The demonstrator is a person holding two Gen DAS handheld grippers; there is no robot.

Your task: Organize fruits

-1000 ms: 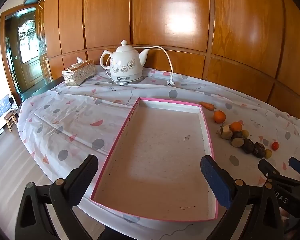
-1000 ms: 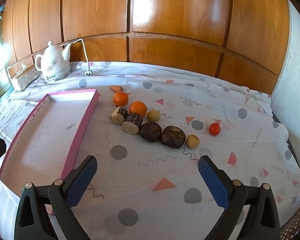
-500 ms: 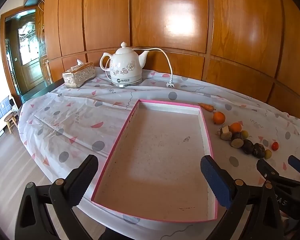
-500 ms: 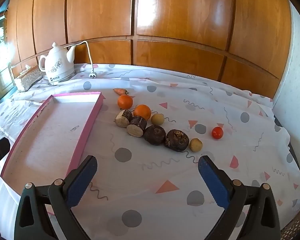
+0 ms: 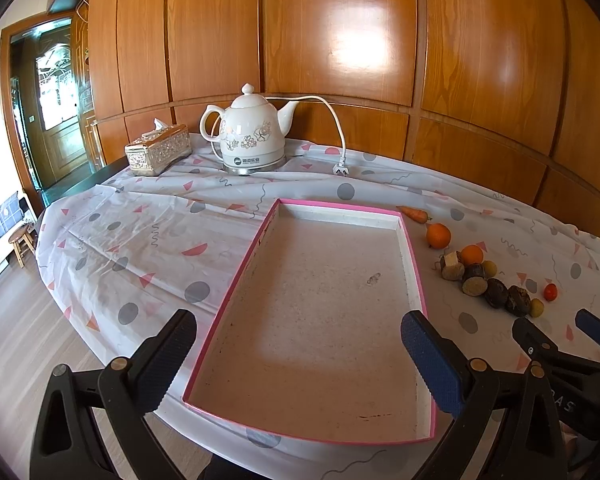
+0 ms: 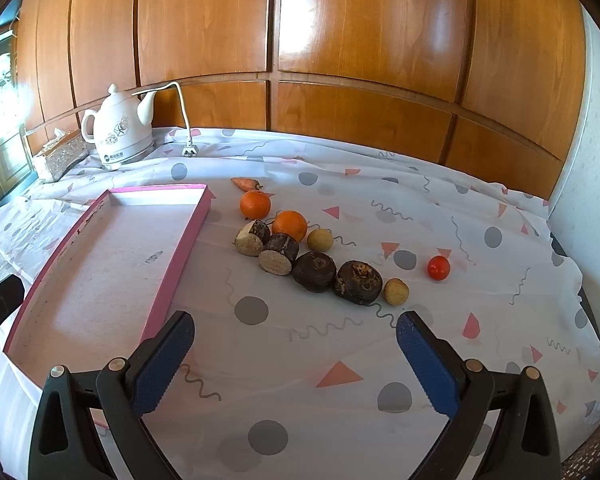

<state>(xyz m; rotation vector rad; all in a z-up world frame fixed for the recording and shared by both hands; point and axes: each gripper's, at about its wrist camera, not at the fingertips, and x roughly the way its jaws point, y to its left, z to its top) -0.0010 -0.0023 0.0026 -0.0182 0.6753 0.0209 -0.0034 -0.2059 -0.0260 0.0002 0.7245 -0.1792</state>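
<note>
A shallow pink-rimmed tray [image 5: 415, 264] [image 6: 188, 236] lies empty on the patterned tablecloth. To its right runs a line of produce: a small carrot [image 6: 245, 183], two oranges [image 6: 255, 205] [image 6: 289, 225], cut brown root pieces [image 6: 278, 253], two dark round roots [image 6: 314, 271] [image 6: 357, 282], two small yellowish fruits [image 6: 320, 239] [image 6: 396, 291] and a red cherry tomato [image 6: 438, 267]. My left gripper [image 5: 298, 354] hovers open over the tray's near end. My right gripper [image 6: 294, 350] hangs open above the cloth, short of the produce. Both hold nothing.
A white electric kettle [image 5: 252, 137] with its loose cord and plug [image 5: 341, 169] stands at the back, a tissue box [image 5: 158, 155] to its left. Wood panelling backs the table. Floor and a stool [image 5: 20, 240] lie beyond the table's left edge.
Both views have shifted slightly; the right gripper has drawn a little closer to the produce row. Both grippers stay open, and nothing on the table has moved.
</note>
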